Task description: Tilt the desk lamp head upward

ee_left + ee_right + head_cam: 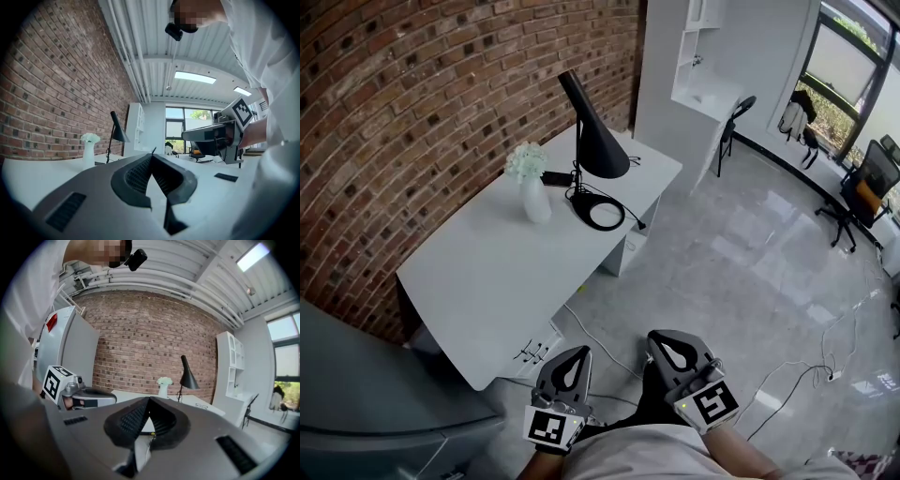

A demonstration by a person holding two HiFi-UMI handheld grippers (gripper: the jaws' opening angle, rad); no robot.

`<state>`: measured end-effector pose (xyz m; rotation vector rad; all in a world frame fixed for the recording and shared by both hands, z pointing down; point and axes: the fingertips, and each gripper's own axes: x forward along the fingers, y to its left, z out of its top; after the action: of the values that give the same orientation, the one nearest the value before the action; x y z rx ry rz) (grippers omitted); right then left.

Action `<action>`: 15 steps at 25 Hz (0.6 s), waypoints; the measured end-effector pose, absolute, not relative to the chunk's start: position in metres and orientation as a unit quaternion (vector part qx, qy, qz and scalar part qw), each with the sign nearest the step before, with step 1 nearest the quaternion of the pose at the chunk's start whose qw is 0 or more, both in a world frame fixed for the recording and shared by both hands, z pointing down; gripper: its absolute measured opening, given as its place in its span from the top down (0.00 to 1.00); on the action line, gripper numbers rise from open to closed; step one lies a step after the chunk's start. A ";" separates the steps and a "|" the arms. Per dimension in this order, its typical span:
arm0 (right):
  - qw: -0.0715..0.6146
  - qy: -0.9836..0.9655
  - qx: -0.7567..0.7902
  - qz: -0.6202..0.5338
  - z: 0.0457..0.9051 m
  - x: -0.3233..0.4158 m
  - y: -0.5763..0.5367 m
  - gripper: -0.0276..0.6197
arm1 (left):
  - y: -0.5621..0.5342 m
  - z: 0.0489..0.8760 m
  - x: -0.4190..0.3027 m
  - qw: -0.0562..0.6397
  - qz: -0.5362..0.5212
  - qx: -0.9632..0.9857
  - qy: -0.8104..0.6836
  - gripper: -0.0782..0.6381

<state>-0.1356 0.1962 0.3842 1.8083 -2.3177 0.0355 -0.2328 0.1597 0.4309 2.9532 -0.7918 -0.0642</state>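
On the desk (pixel 487 272), the vase (pixel 534 202) stands just left of the lamp (pixel 598 155), both near the brick wall (pixel 412 112).

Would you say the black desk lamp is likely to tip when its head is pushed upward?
Possibly; the desk lamp looks tall, slender and top-heavy. Its wide flat base probably steadies it against a gentle push.

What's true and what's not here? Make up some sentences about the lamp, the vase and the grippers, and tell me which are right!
1. The lamp head points down toward the desk. True.
2. The left gripper is grabbing the lamp head. False: it is shut on nothing, away from the desk.
3. A white vase with flowers stands on the desk. True.
4. The right gripper has its jaws wide apart. False: they are together, holding nothing.
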 end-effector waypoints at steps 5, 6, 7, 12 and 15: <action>0.094 -0.807 0.583 -0.006 0.386 -0.099 0.159 0.93 | 0.125 0.429 -0.193 0.029 -0.025 0.956 -0.291 0.88; 0.093 -0.810 0.579 -0.010 0.383 -0.090 0.152 0.93 | 0.118 0.425 -0.185 0.026 -0.027 0.954 -0.296 0.88; 0.093 -0.812 0.576 -0.013 0.380 -0.081 0.146 0.93 | 0.111 0.422 -0.177 0.021 -0.028 0.953 -0.301 0.88; 0.088 -0.813 0.576 -0.007 0.381 -0.039 0.121 0.93 | 0.080 0.418 -0.145 0.008 -0.022 0.948 -0.318 0.88; 0.087 -0.809 0.581 0.002 0.387 -0.023 0.108 0.93 | 0.067 0.426 -0.131 0.017 -0.010 0.949 -0.315 0.88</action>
<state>-0.0231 0.1079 0.3873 1.7294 -2.4110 0.0053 -0.1307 0.0670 0.4256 2.9495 -0.9788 -0.0320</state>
